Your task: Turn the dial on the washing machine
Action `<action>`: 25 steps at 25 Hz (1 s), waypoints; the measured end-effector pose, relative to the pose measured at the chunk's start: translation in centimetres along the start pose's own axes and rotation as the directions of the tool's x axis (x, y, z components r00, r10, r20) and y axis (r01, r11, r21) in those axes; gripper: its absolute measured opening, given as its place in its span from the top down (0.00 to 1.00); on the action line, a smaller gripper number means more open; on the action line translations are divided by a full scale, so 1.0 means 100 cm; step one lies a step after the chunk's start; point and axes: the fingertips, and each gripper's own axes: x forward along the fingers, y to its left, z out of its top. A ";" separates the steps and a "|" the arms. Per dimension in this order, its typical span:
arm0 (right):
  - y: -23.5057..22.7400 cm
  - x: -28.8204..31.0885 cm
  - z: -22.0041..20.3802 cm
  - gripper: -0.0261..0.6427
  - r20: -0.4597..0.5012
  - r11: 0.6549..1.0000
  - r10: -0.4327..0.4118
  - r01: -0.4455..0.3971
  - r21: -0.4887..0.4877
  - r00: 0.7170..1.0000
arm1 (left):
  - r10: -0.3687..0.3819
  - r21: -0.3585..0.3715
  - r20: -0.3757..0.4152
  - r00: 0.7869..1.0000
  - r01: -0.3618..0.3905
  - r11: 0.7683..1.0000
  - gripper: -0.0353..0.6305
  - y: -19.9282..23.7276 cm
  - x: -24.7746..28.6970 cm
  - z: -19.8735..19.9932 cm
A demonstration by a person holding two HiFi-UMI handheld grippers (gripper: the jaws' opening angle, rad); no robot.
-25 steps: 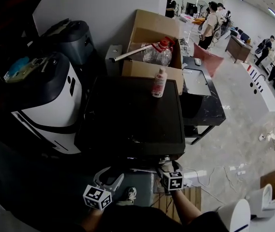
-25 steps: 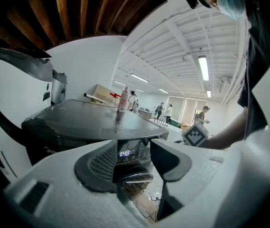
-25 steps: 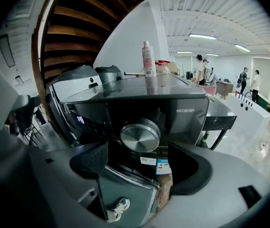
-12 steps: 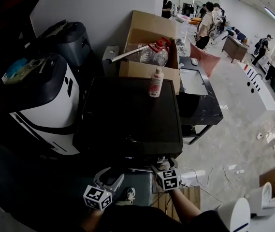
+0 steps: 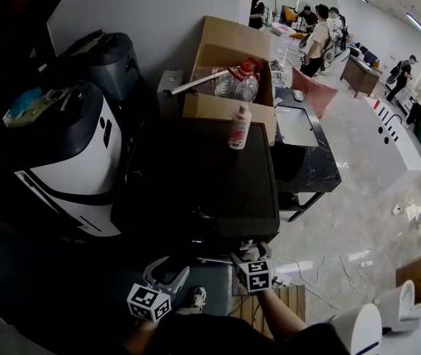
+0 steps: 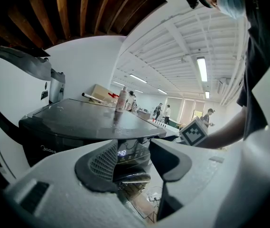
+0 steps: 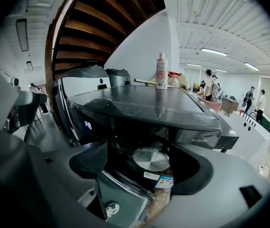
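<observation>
My right claw (image 7: 143, 165) is apart, its jaws on either side of the round brushed-silver dial (image 7: 151, 158) on the glossy black washing machine's (image 7: 144, 106) front. My left claw (image 6: 135, 163) is apart and empty.

One washing machine (image 5: 195, 176), one dial (image 7: 151, 158), one bottle (image 5: 238, 127), one cardboard box (image 5: 225, 106), two tongs (image 5: 167, 271) (image 5: 249, 253).

Dial (image 7: 151, 159) hidden in head view (below machine's top (image 5: 195, 176))
</observation>
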 end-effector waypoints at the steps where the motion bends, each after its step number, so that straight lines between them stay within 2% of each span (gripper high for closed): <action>1: 0.000 0.000 0.001 0.38 0.000 1.000 -0.003 0.003 0.003 1.000 | -0.002 0.000 0.001 1.000 0.002 1.000 0.63 -0.001 0.000 0.000; 10: -0.001 0.000 0.000 0.37 0.007 1.000 -0.014 0.013 0.016 1.000 | 0.009 -0.004 -0.005 1.000 -0.009 1.000 0.63 0.001 -0.004 -0.002; 15: -0.004 0.000 -0.004 0.36 -0.002 0.997 -0.036 0.036 0.072 0.999 | 0.005 -0.005 -0.001 1.000 -0.005 1.000 0.63 0.002 -0.004 -0.001; 25: -0.007 0.009 -0.023 0.35 -0.051 0.989 0.019 -0.011 0.148 0.998 | 0.002 -0.006 -0.008 1.000 -0.002 1.000 0.63 0.004 -0.002 -0.002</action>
